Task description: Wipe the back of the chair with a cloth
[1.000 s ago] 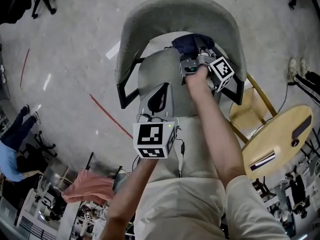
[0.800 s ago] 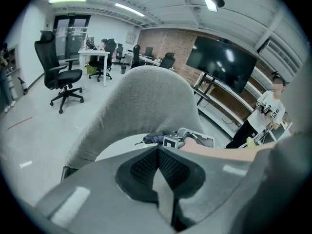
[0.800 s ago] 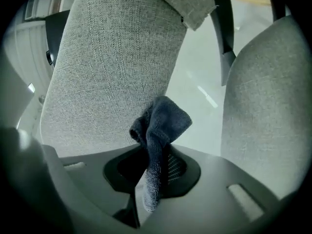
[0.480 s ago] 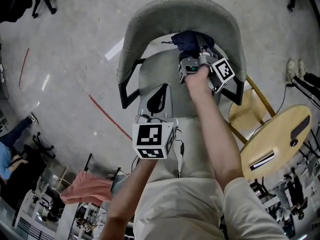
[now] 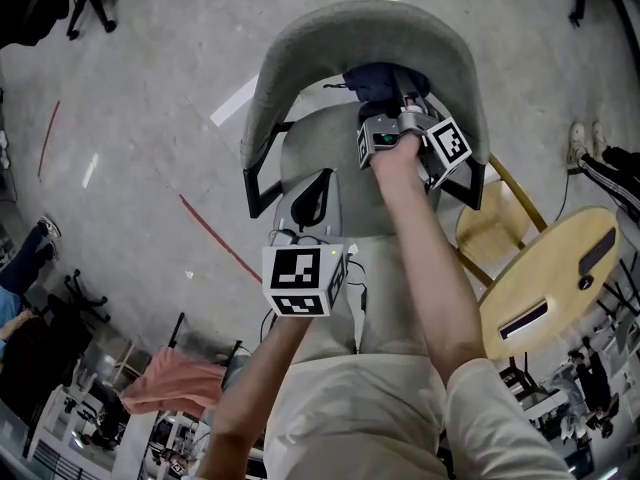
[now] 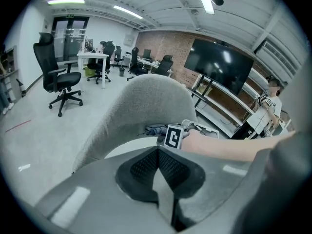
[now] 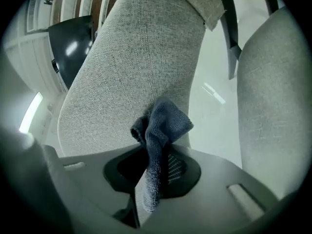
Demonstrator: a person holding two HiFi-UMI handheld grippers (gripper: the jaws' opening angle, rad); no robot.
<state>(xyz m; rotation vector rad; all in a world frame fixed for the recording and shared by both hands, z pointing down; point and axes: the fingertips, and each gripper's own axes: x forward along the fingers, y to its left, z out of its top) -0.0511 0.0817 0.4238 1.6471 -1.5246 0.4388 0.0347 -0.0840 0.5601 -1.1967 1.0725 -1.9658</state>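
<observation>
Chair back (image 7: 141, 57): grey woven upholstery, matt, with a coarse visible weave.
Cloth (image 7: 163, 123): dark blue textile, matt, with a soft fine nap.
Right gripper (image 7: 148, 172), left gripper (image 6: 158, 167): smooth matt grey plastic shells. The pads (image 6: 141, 168) are black and finely ribbed.
Chair frame (image 7: 230, 28): black, dull sheen.
Floor (image 5: 150, 88): smooth pale concrete, faintly glossy.
Round table (image 5: 560, 278): light wood, smooth.

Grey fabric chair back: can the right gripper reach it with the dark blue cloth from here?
Probably yes: the right gripper, shut on the dark blue cloth, sits right by the grey fabric chair back, with nothing between them.
</observation>
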